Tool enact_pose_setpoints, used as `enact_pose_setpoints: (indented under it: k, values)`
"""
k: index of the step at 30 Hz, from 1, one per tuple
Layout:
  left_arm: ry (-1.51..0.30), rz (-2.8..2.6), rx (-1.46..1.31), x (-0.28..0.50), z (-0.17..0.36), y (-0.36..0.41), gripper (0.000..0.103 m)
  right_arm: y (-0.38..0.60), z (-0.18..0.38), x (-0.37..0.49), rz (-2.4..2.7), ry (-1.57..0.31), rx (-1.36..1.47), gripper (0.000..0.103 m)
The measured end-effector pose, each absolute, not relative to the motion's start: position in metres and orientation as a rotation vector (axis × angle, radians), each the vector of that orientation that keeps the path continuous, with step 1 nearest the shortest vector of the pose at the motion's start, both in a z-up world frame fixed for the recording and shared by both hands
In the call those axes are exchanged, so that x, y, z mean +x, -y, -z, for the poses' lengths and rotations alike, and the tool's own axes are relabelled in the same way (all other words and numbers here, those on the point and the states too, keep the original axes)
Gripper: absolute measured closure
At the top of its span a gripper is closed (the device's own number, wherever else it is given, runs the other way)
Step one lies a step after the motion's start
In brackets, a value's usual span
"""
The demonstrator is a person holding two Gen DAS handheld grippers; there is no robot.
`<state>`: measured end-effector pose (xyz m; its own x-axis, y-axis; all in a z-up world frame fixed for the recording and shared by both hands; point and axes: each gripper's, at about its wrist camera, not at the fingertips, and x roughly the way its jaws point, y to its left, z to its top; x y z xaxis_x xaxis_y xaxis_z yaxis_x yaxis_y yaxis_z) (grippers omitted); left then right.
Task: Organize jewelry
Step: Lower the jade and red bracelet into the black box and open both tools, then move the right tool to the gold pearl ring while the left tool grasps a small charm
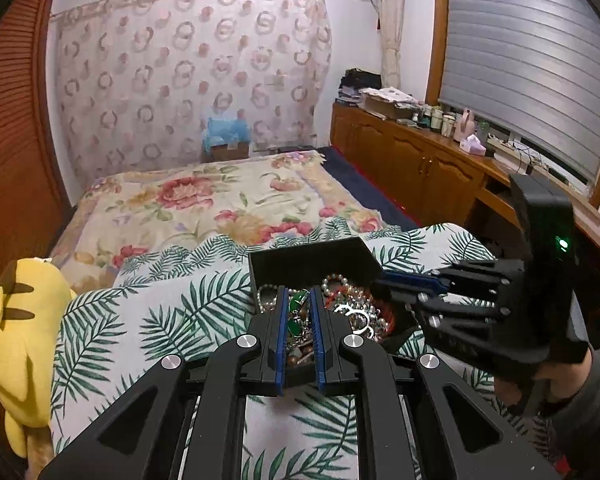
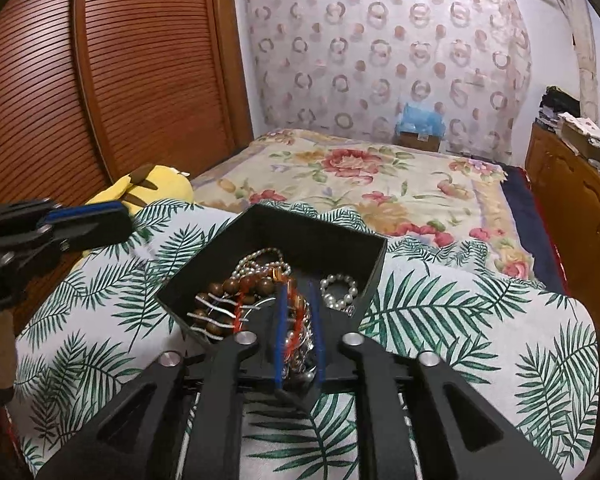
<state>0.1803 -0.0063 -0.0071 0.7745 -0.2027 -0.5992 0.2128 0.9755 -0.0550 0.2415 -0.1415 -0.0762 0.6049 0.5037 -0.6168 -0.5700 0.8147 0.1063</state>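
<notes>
A black open box [image 1: 312, 258] [image 2: 312, 240] sits on a leaf-print cloth [image 1: 160, 320] [image 2: 460, 320]. It holds pearl strands [image 2: 340, 290], brown wooden beads [image 2: 216, 304], red beads and silver chains. In the left wrist view my left gripper [image 1: 299, 308] is near the box's front, its blue pads shut on a piece with green stones [image 1: 298, 312]. From the right wrist view it [image 2: 120, 218] appears at the left, above the cloth. My right gripper [image 2: 299, 320] [image 1: 380, 288] reaches into the box, open, with a red bead strand [image 2: 296, 320] lying loose between its pads.
A yellow plush toy [image 1: 20, 340] [image 2: 156, 184] lies at the cloth's left edge. The floral bedspread [image 1: 204, 200] stretches beyond the box. A wooden cabinet [image 1: 420, 164] with clutter lines the right wall, louvred wooden doors [image 2: 140, 80] the left. A hand in a grey sleeve [image 1: 580, 392] grips the right tool.
</notes>
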Motion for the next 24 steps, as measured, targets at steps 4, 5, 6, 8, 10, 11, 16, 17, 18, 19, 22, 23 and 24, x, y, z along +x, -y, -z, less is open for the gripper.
enact_pose_setpoints:
  k: [4, 5, 6, 8, 10, 11, 16, 17, 18, 19, 22, 23, 24]
  values:
    - [-0.656, 0.221, 0.02, 0.189, 0.01, 0.011, 0.093, 0.146, 0.075, 0.238, -0.619, -0.674, -0.108, 0.083]
    - [-0.658, 0.222, 0.021, 0.191, 0.01, 0.013, 0.093, 0.147, 0.074, 0.238, -0.618, -0.671, -0.109, 0.083]
    - [-0.659, 0.222, 0.022, 0.191, 0.011, 0.014, 0.093, 0.15, 0.073, 0.235, -0.618, -0.668, -0.106, 0.083]
    - [-0.662, 0.222, 0.028, 0.195, 0.012, 0.018, 0.093, 0.155, 0.072, 0.231, -0.623, -0.664, -0.099, 0.083]
    - [-0.664, 0.221, 0.032, 0.198, 0.013, 0.022, 0.093, 0.161, 0.071, 0.226, -0.624, -0.658, -0.093, 0.083]
    - [-0.666, 0.221, 0.033, 0.199, 0.013, 0.023, 0.093, 0.162, 0.071, 0.223, -0.624, -0.656, -0.092, 0.083]
    - [-0.674, 0.21, 0.038, 0.205, 0.014, 0.027, 0.091, 0.167, 0.072, 0.21, -0.622, -0.644, -0.112, 0.083]
    - [-0.673, 0.211, 0.037, 0.205, 0.014, 0.028, 0.09, 0.168, 0.072, 0.208, -0.623, -0.643, -0.113, 0.083]
    - [-0.671, 0.206, 0.039, 0.205, 0.014, 0.028, 0.083, 0.169, 0.072, 0.206, -0.626, -0.644, -0.111, 0.083]
    - [-0.668, 0.202, 0.041, 0.204, 0.013, 0.028, 0.075, 0.169, 0.073, 0.204, -0.626, -0.645, -0.109, 0.083]
    - [-0.661, 0.193, 0.045, 0.201, 0.013, 0.028, 0.064, 0.174, 0.075, 0.198, -0.627, -0.646, -0.095, 0.083]
    - [-0.659, 0.192, 0.044, 0.199, 0.012, 0.028, 0.06, 0.175, 0.075, 0.195, -0.628, -0.646, -0.091, 0.083]
    - [-0.658, 0.19, 0.044, 0.198, 0.012, 0.027, 0.05, 0.177, 0.077, 0.191, -0.629, -0.646, -0.087, 0.083]
